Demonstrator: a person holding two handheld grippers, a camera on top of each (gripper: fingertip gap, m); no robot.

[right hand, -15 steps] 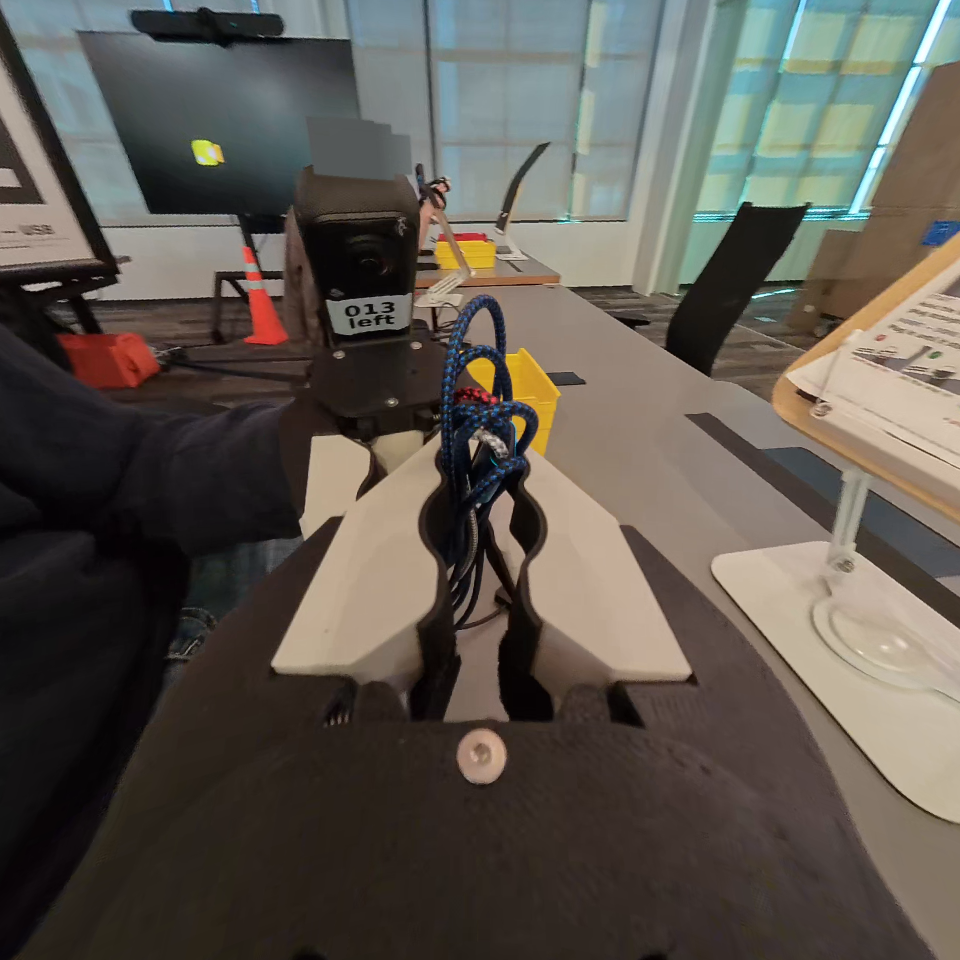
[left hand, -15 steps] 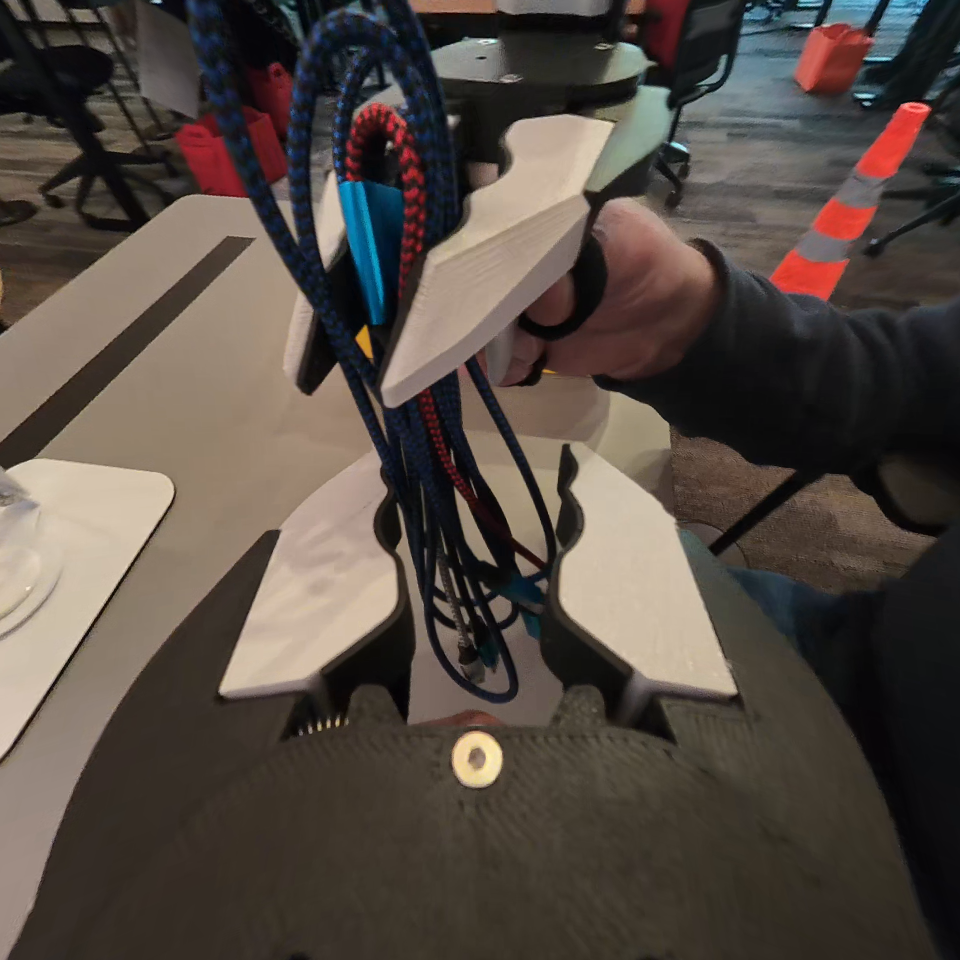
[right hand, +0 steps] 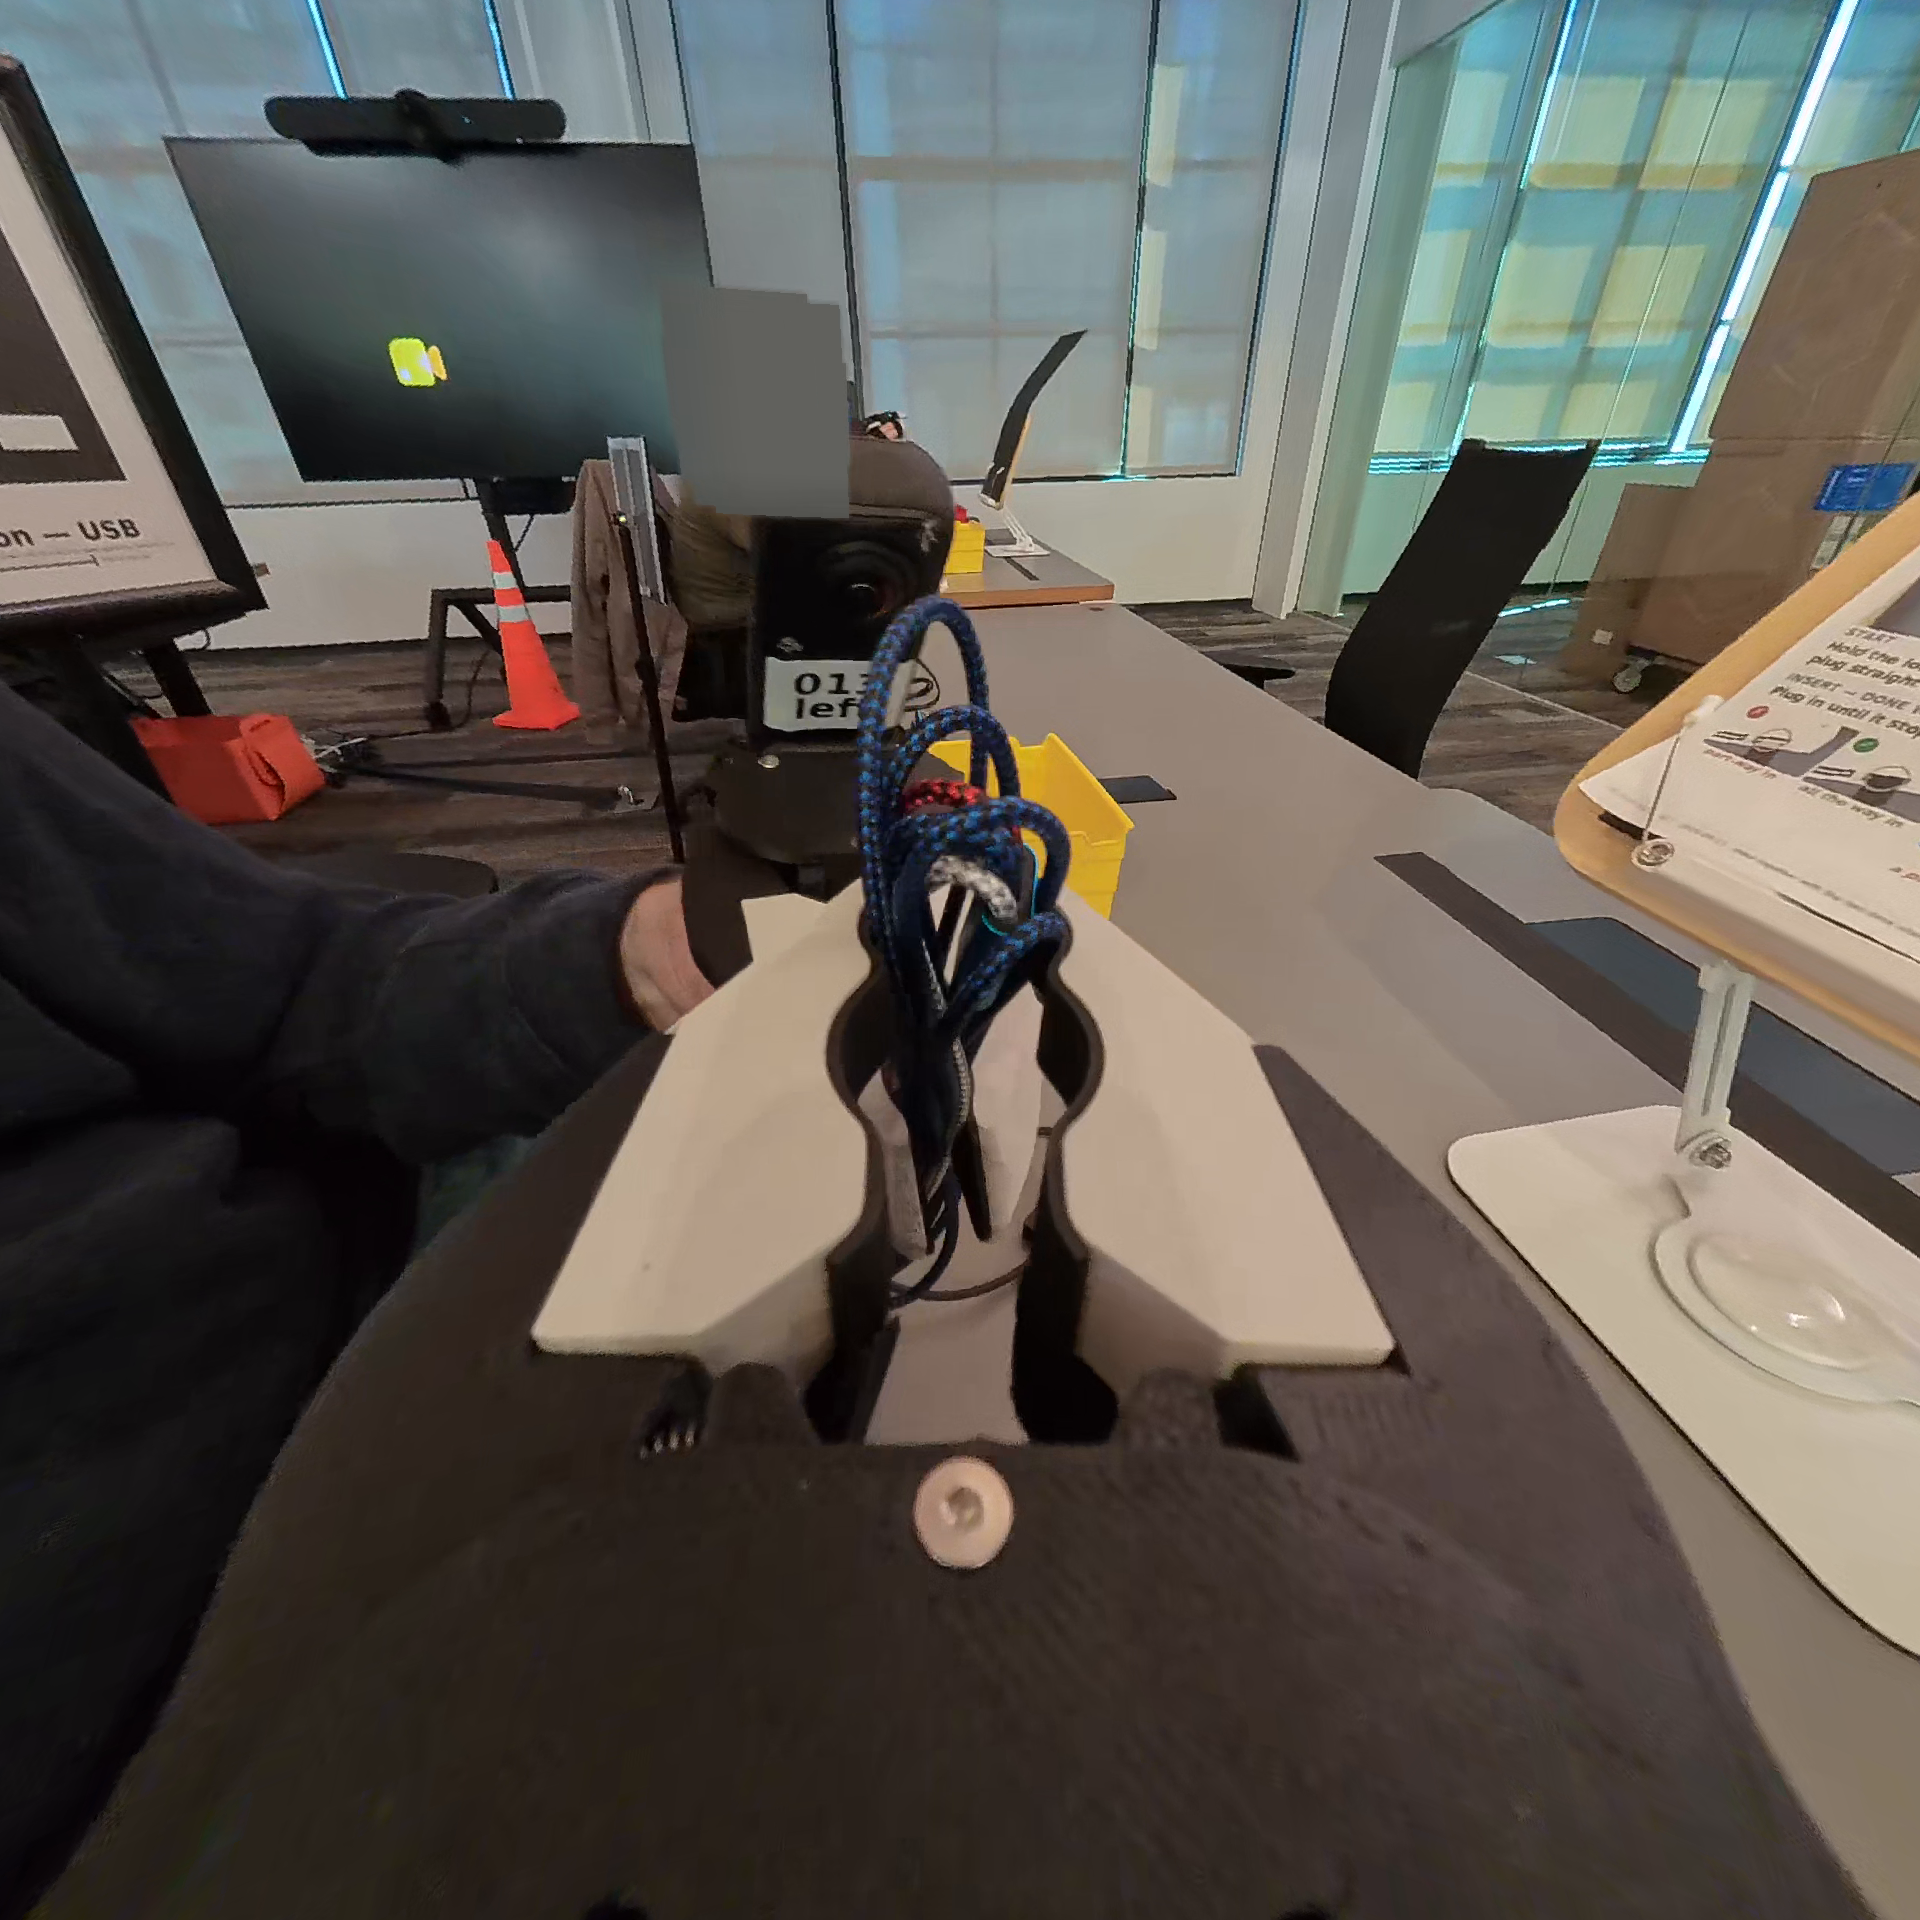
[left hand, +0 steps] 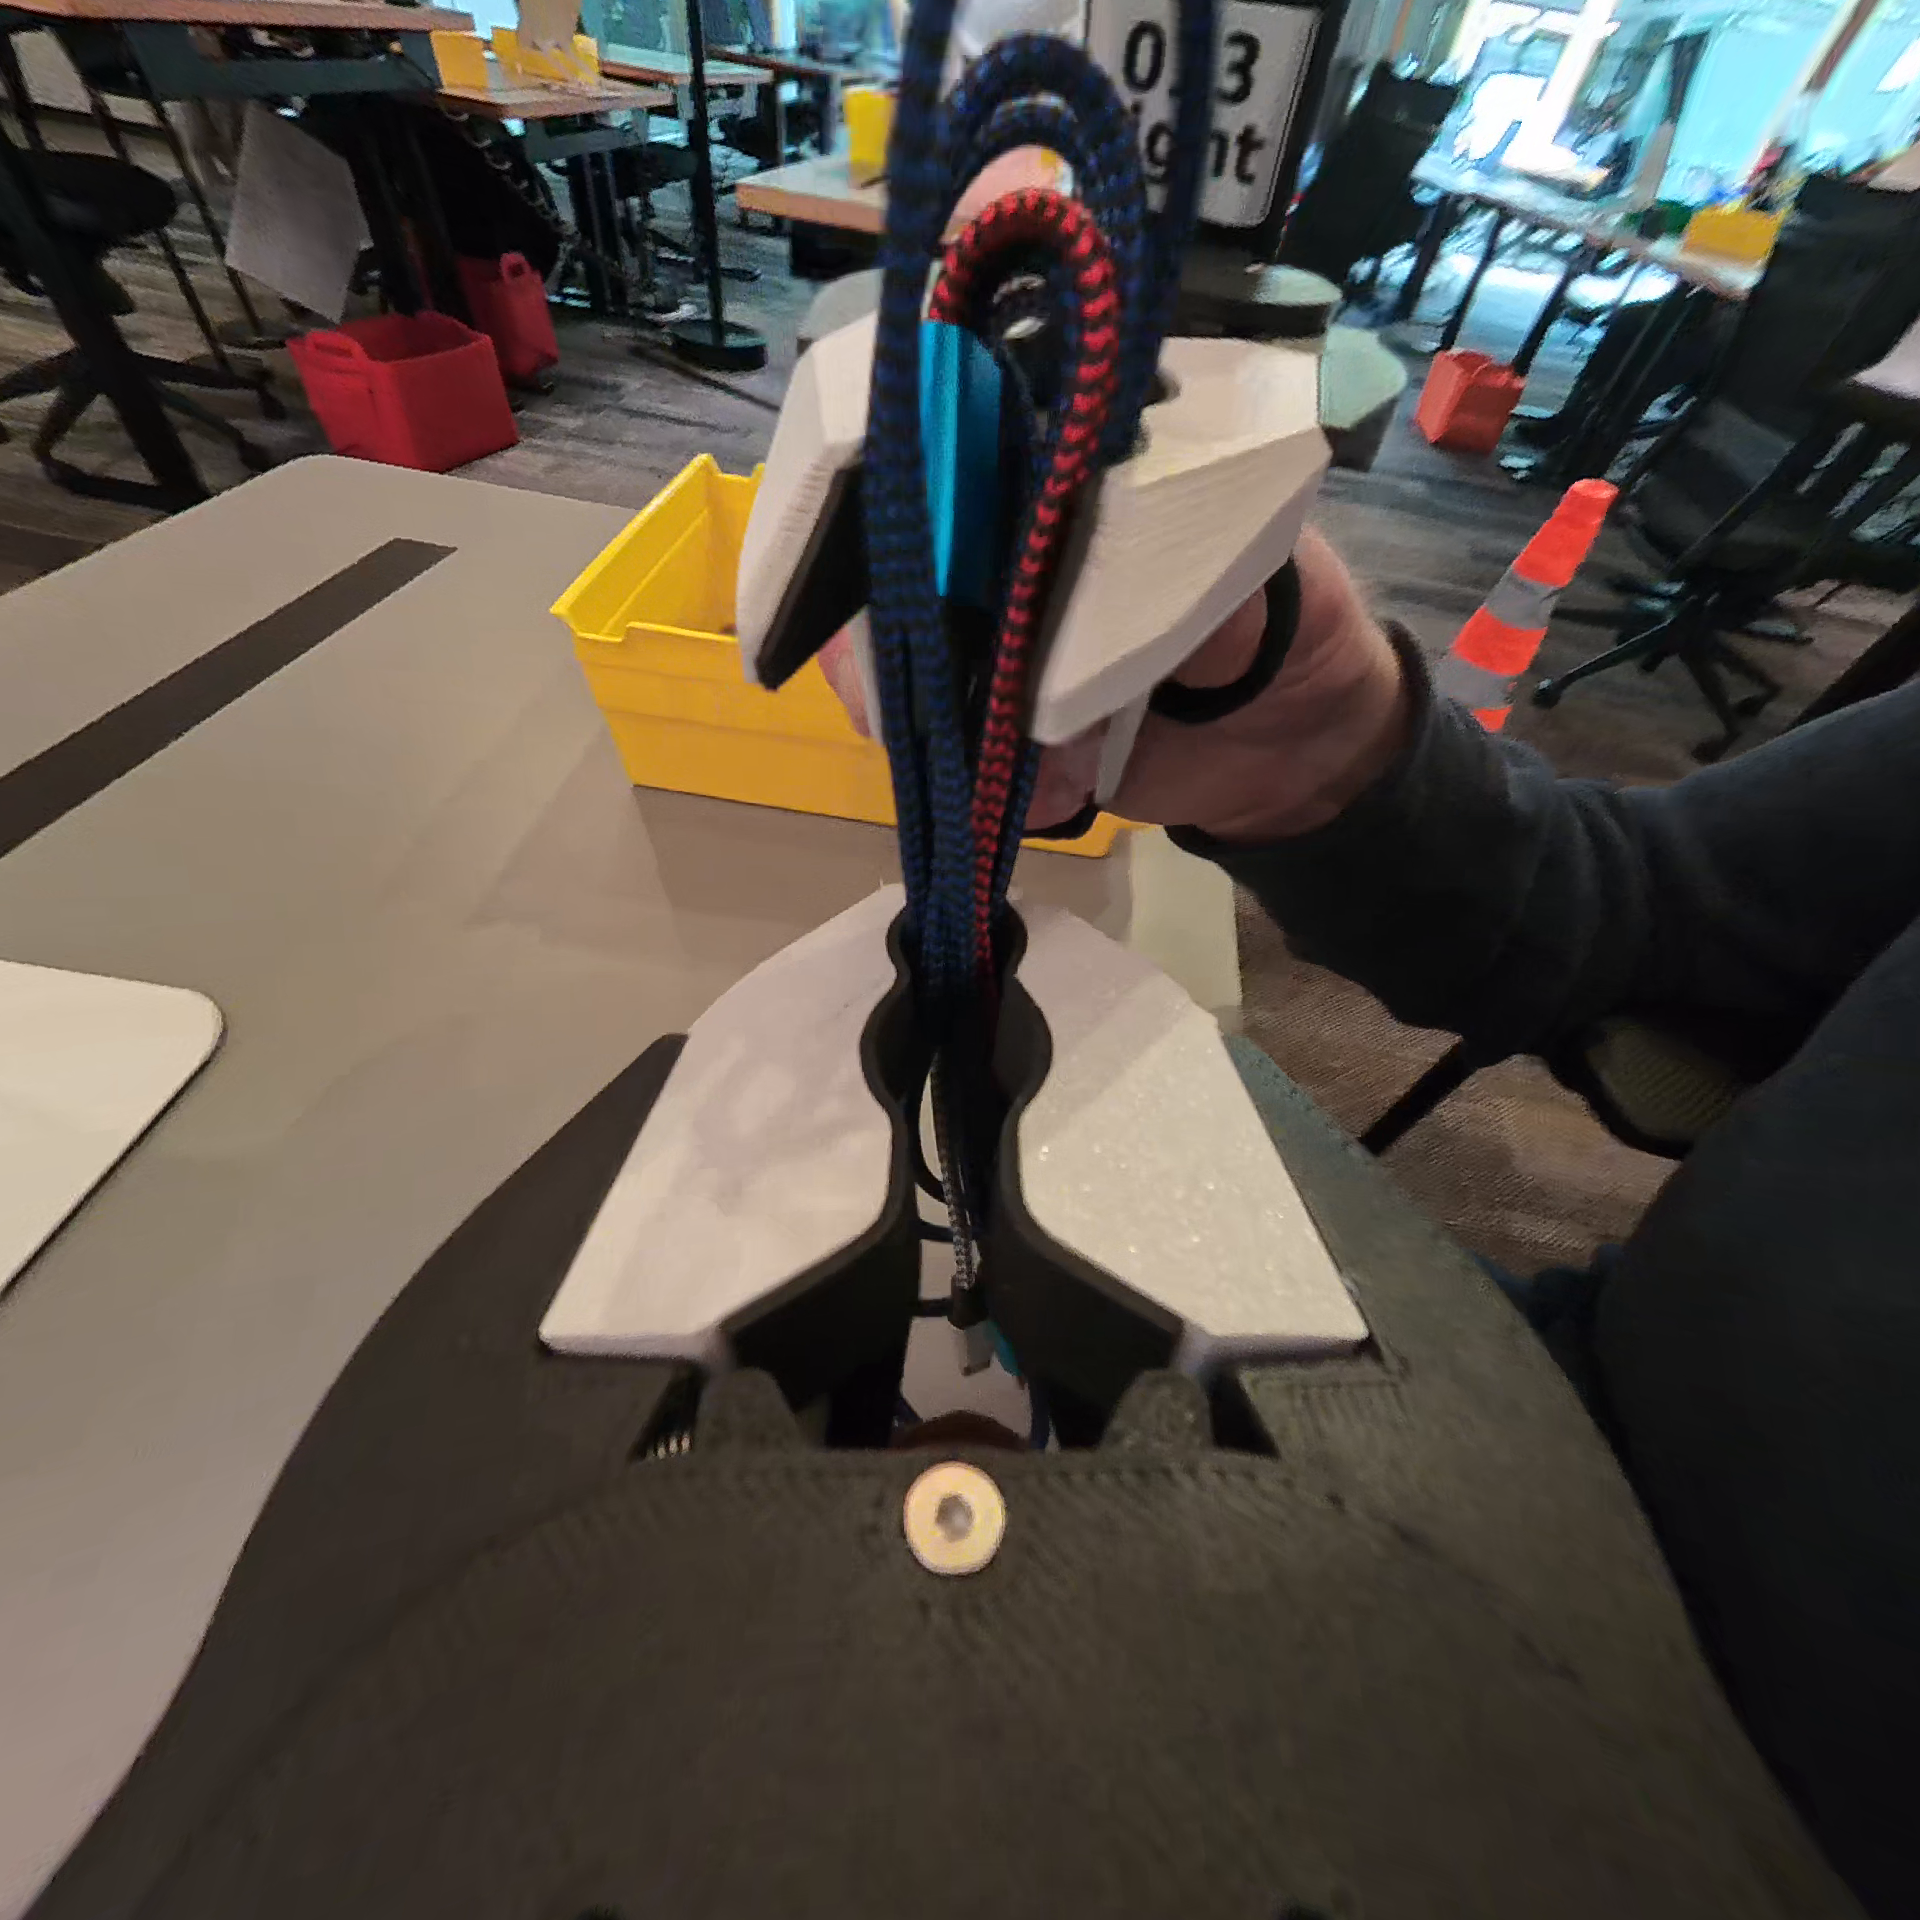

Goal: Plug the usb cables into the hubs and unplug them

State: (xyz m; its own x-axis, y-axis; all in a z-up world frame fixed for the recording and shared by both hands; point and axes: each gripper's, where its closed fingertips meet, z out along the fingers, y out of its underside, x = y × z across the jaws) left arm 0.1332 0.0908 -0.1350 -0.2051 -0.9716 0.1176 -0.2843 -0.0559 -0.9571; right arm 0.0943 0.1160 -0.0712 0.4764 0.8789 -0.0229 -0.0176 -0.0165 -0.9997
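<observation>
A bundle of braided USB cables (left hand: 909,675), mostly blue-black with one red-black cable (left hand: 1013,644) and a turquoise plug (left hand: 961,468), hangs between both grippers above the grey table (left hand: 312,831). My left gripper (left hand: 956,935) is shut on the lower part of the bundle. My right gripper (left hand: 925,686) is shut on the bundle higher up, with the loops standing above it. In the right wrist view my right gripper (right hand: 961,945) clamps the bundle (right hand: 875,769), and the left gripper's camera housing (right hand: 831,613) shows behind it. No hub is in view.
A yellow bin (left hand: 665,644) stands on the table behind the grippers and also shows in the right wrist view (right hand: 1081,821). A white stand base (right hand: 1662,1299) carries an instruction board (right hand: 1818,790). An orange cone (left hand: 1527,592) and a red bin (left hand: 405,384) are on the floor. About 7 centimetres separates my left fingertips from my right.
My left gripper was open around the hanging cables and has now shut on them. Both grippers have shifted, so the yellow bin now shows behind them. The right gripper still holds the bundle.
</observation>
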